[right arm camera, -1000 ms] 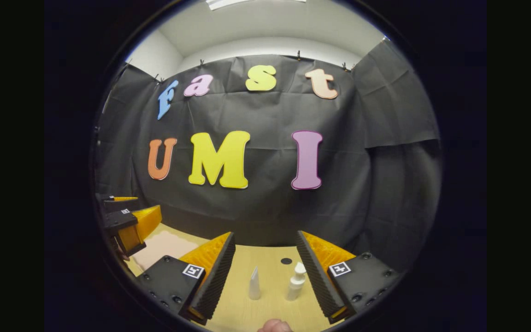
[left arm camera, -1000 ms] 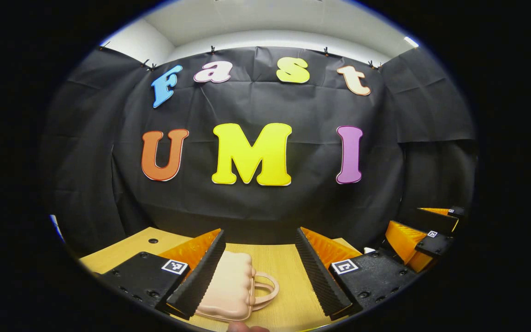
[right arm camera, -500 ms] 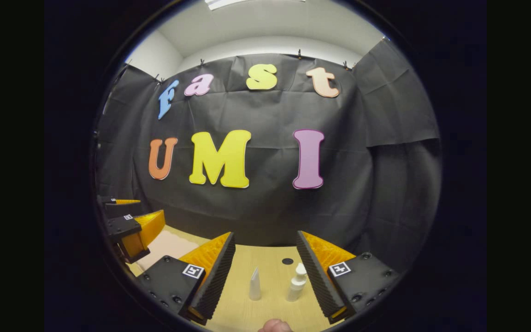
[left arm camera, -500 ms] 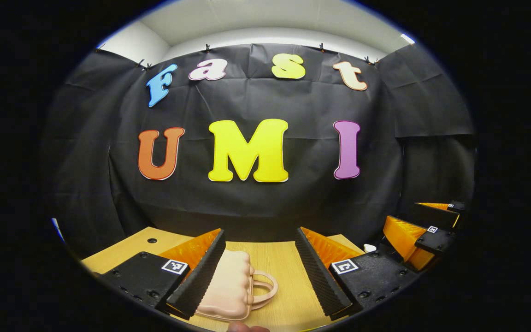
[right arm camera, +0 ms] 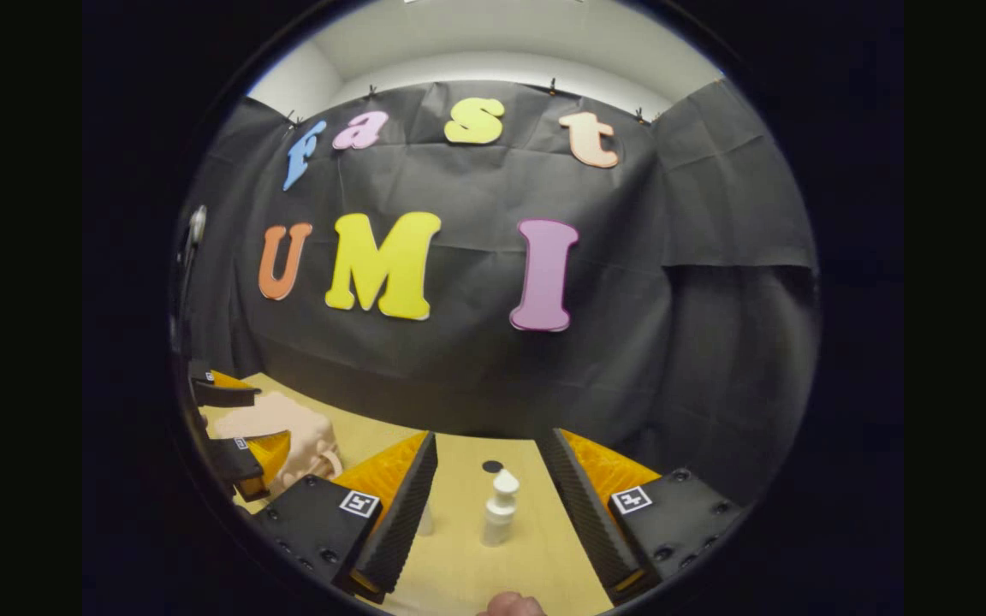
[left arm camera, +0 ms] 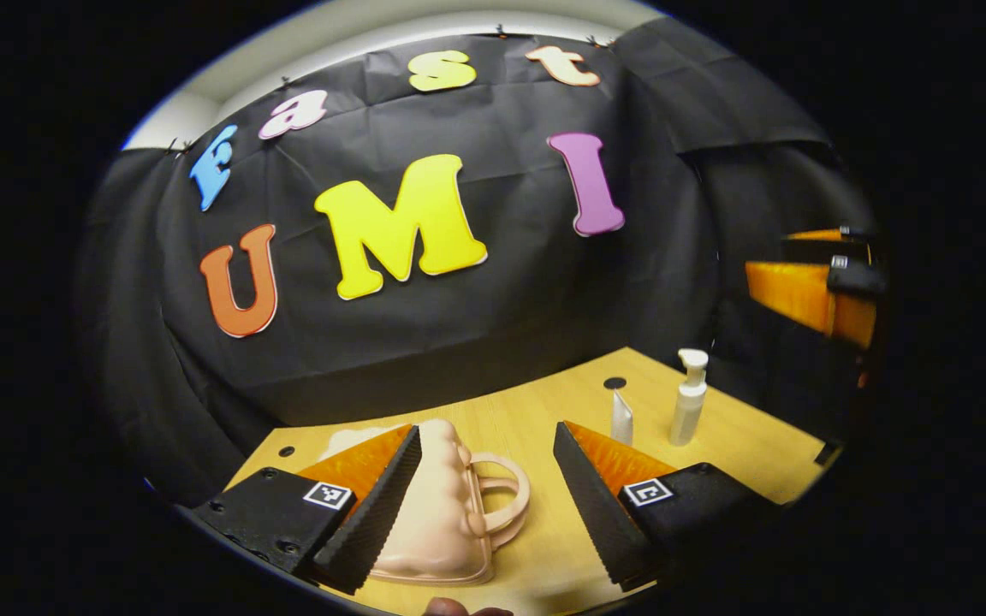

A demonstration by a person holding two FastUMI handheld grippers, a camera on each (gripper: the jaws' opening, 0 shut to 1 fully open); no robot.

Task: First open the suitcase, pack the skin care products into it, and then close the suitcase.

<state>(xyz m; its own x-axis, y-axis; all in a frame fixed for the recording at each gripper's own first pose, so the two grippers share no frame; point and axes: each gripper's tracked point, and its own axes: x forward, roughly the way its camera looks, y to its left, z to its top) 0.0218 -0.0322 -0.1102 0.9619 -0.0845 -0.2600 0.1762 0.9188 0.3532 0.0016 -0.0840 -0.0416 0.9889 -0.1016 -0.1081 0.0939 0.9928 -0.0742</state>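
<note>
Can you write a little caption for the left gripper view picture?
Open left gripper hovers over a closed pink suitcase; pump bottle and small tube wait on the wooden table.

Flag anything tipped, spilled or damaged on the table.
Nothing stands out. The pink suitcase lies flat and closed on the wooden table; the pump bottle and small white tube stand upright, with no spill visible.

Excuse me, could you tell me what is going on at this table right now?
A person is working with two hand-held tongs over a wooden table. The left tongs are open and hover by the closed pink suitcase, near its handle, without gripping it. The right tongs are open too, pointing at a white pump bottle. A small white tube stands beside that bottle. Nothing is packed yet.
</note>
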